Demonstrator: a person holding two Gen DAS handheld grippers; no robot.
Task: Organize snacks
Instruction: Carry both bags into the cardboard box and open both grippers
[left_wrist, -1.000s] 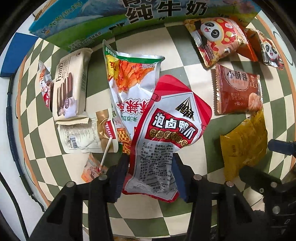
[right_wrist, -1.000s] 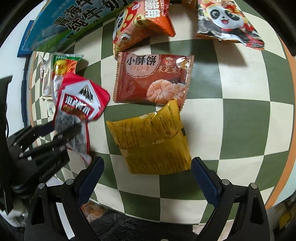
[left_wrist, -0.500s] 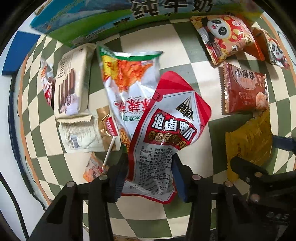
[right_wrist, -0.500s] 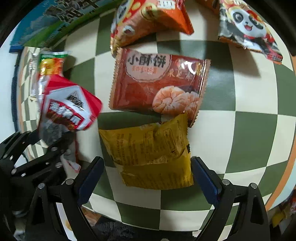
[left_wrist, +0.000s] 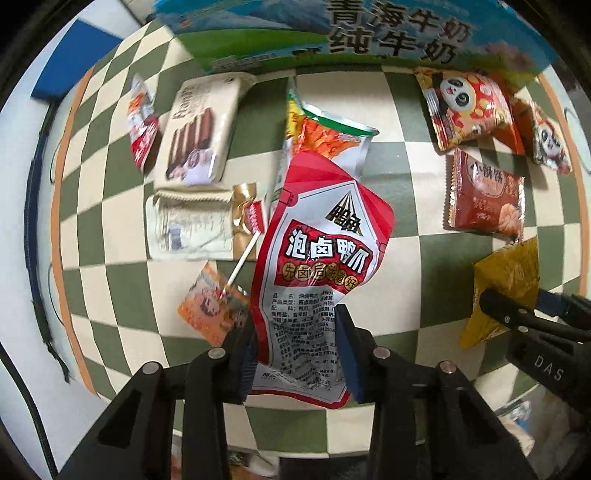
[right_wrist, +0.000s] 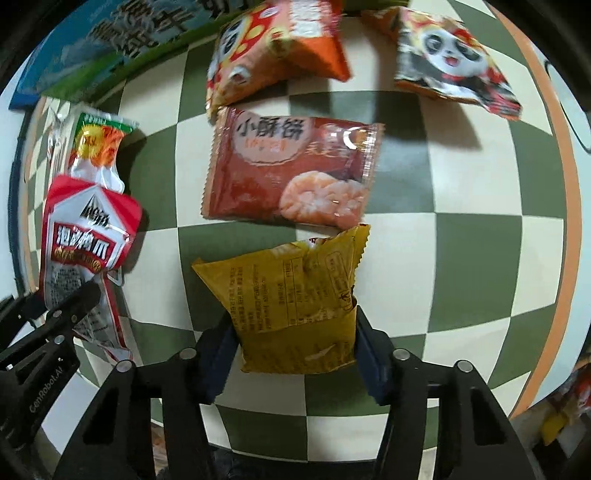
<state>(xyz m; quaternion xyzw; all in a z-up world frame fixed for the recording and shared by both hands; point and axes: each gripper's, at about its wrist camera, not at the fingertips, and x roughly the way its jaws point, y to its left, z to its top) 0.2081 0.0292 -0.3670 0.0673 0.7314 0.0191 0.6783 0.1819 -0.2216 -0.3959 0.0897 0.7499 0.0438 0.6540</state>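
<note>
Left wrist view: I am holding the left gripper (left_wrist: 297, 347) pinched on the lower part of the red-and-white pouch (left_wrist: 317, 251), jaws drawn in to the width of the film, with the pouch's long axis running from 6 o'clock up toward 12 o'clock, straight out along the fingers. Its top edge is overlapping the silver-and-orange bag (left_wrist: 325, 147) lying just beyond at 12 o'clock. At 10 o'clock I am seeing the cream wafer pack (left_wrist: 201, 129) and a lollipop (left_wrist: 221, 299) near the left finger; at 2 o'clock the brown biscuit packet (left_wrist: 485, 195) is lying flat.

Right wrist view: I am keeping the right gripper (right_wrist: 293, 341) closed about the lower half of the yellow packet (right_wrist: 291, 291), both pads pressing its sides, the packet pointing from 6 o'clock toward 12 o'clock. Directly ahead at 12 o'clock the brown biscuit packet (right_wrist: 291, 170) is lying crosswise, its long axis running 9 to 3 o'clock, and whether the yellow packet's top corner touches it I cannot tell. Two panda bags (right_wrist: 275, 48) are sitting farther off at 12 and 1 o'clock. I judge the right hand nearer that group, so its placement is turning on the gap at 12 o'clock.
</note>
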